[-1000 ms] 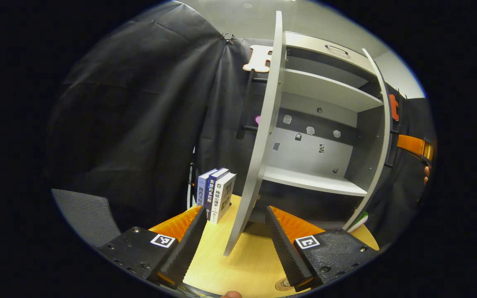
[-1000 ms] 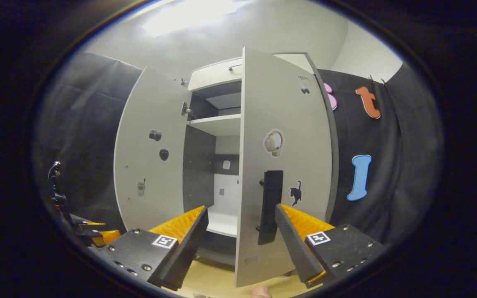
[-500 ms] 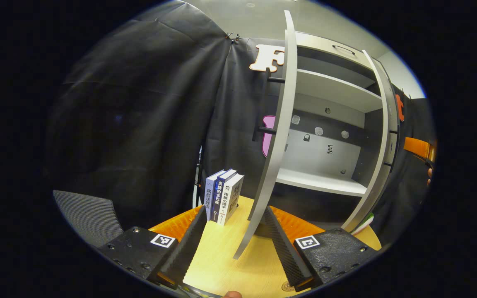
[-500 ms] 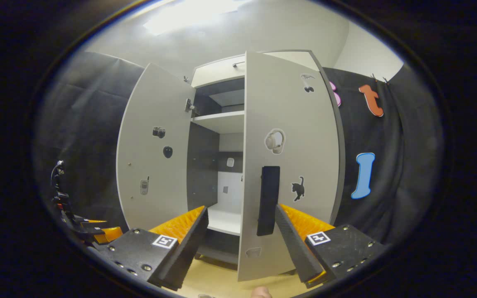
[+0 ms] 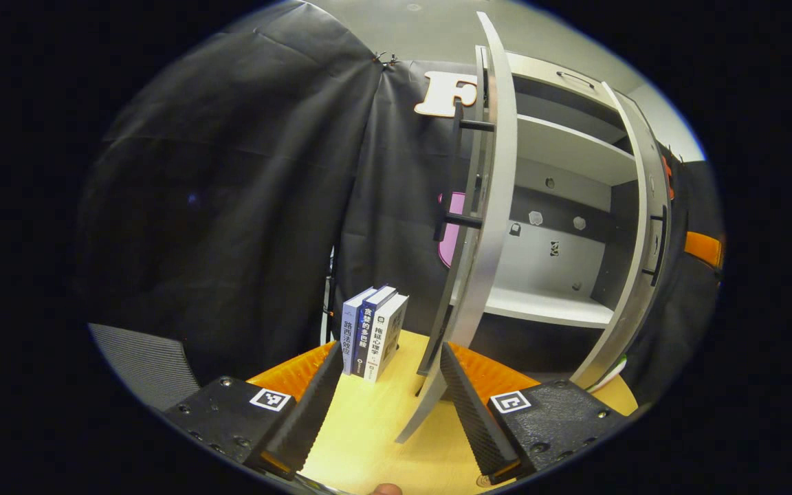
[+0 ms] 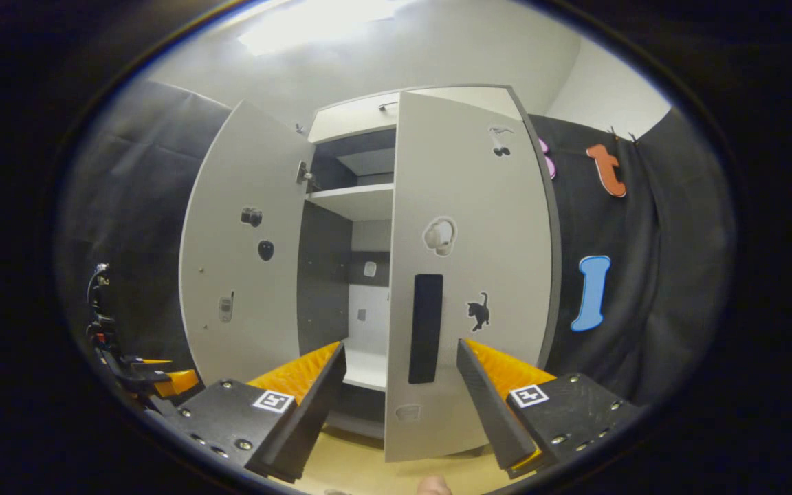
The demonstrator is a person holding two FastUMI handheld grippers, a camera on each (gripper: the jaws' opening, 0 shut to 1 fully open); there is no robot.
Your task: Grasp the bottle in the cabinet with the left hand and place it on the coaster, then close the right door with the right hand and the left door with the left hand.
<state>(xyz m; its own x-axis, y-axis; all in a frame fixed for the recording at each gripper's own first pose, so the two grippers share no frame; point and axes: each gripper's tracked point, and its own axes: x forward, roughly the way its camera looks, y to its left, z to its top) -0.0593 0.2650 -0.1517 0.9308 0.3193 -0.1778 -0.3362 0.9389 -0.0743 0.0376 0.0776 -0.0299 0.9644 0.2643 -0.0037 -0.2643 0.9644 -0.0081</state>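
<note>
The grey cabinet point(image 6: 361, 124) stands on the wooden table. Its right door point(image 6: 485, 227), with a black handle point(image 6: 427, 328), is swung most of the way shut and stands just ahead of my open right gripper point(image 6: 401, 347). The left door point(image 6: 241, 247) stands wide open. In the left gripper view that left door point(image 5: 489, 227) shows edge-on, its lower corner reaching down between the fingers of my open left gripper point(image 5: 389, 350). The cabinet's shelves point(image 5: 547, 306) that show are bare. Nothing is held in either gripper.
Three books point(image 5: 372, 333) stand upright on the table point(image 5: 368, 433) left of the cabinet. A mesh chair back point(image 5: 141, 364) sits at the lower left. The left gripper point(image 6: 141, 371) shows at the far left of the right gripper view.
The right door has swung further shut, narrowing the gap into the cabinet. My left gripper has shifted toward the left door's outer side, so its edge and handle mounts now show.
</note>
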